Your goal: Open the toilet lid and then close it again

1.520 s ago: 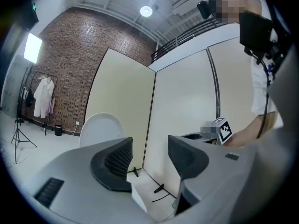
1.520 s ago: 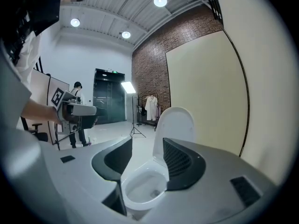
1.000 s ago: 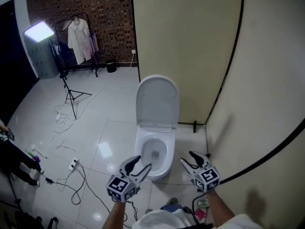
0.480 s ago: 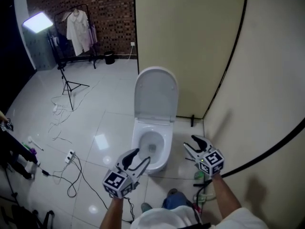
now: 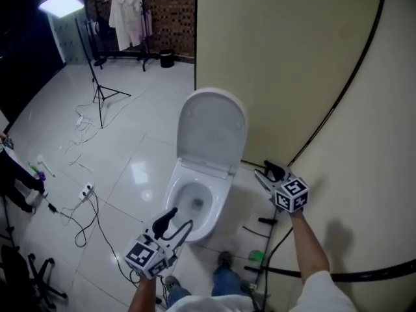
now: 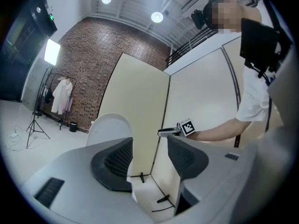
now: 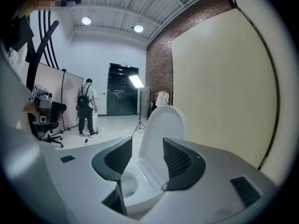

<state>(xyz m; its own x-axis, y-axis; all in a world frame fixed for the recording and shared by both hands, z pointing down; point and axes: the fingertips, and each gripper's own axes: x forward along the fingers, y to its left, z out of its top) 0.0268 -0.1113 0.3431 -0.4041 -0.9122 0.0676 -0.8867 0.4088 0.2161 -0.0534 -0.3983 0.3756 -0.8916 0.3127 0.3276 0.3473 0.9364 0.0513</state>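
Note:
The white toilet stands against the beige partition, its lid upright over the open bowl. My left gripper hovers level in front of the bowl's near rim, open, with nothing between its fingers. My right gripper is to the right of the toilet near the hinge, apart from it, also open and empty. In the right gripper view the lid shows through the gap of the right gripper, with the bowl below. The left gripper view shows the lid and the right gripper beyond the left gripper.
Beige partition walls close in the back and right. Black cables and a stand foot lie on the floor right of the toilet. More cables, a light tripod and a clothes rack are on the left. A person with a backpack stands far off.
My right gripper has moved forward, from near the bowl's front to beside the hinge. My left gripper has shifted a little to the lower left. The lid stays upright.

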